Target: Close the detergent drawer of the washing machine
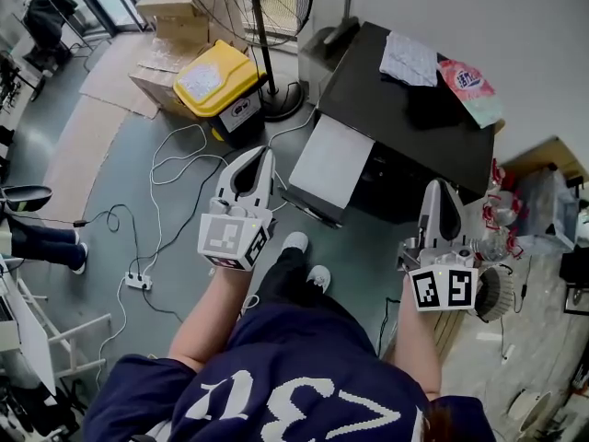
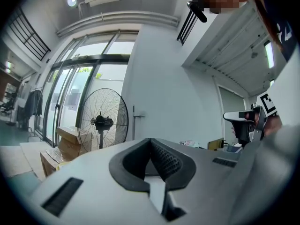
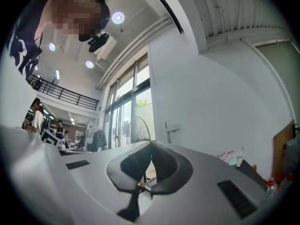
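The black washing machine (image 1: 419,118) stands ahead of me at the upper right in the head view. A pale grey slab (image 1: 329,162) juts from its near left side; I cannot tell if this is the detergent drawer. My left gripper (image 1: 260,157) is held out level, its tip just left of that slab, shut and empty. My right gripper (image 1: 440,190) hovers by the machine's near right corner, also shut with nothing held. In the left gripper view the jaws (image 2: 151,142) meet; in the right gripper view the jaws (image 3: 151,146) are shut too.
A white packet (image 1: 409,58) and a pink-green pouch (image 1: 469,86) lie on the machine top. A standing fan (image 1: 267,35), a yellow-lidded bin (image 1: 221,86) and cardboard boxes (image 1: 170,12) are to the left. Cables (image 1: 175,182) cross the floor. Bags (image 1: 543,210) crowd the right.
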The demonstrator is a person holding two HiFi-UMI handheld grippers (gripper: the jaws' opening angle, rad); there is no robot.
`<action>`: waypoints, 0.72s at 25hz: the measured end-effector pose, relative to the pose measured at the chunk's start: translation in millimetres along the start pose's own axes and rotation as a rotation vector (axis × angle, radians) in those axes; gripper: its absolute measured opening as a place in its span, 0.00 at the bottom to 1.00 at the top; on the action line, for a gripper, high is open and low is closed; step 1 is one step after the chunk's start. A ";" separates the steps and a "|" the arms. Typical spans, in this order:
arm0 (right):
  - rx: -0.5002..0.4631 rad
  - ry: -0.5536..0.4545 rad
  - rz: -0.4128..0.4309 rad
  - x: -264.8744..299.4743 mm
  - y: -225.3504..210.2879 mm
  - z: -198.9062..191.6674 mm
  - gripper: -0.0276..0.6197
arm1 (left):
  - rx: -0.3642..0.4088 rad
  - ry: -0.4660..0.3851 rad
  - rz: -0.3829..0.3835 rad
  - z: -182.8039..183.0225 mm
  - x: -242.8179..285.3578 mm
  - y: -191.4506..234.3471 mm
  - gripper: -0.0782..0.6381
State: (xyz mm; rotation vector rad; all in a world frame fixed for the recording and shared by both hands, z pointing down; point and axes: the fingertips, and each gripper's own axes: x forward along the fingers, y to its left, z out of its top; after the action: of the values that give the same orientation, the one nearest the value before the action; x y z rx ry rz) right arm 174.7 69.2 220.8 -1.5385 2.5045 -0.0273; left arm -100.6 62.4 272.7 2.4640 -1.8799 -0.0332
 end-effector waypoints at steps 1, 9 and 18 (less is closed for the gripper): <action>-0.003 0.003 -0.006 6.0 0.1 -1.9 0.07 | -0.004 0.001 -0.009 -1.4 7.1 3.7 0.13; -0.034 -0.008 -0.087 70.7 0.6 -9.8 0.07 | 0.002 -0.019 -0.116 0.8 83.0 43.8 0.13; -0.044 -0.026 -0.164 137.0 1.5 -22.9 0.07 | 0.028 -0.044 -0.229 6.9 159.8 81.4 0.13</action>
State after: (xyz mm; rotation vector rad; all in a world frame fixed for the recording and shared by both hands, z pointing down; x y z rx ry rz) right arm 109.4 -53.4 221.0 -1.7462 2.3682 0.0228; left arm -137.1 -113.3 271.0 2.7058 -1.6131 -0.0701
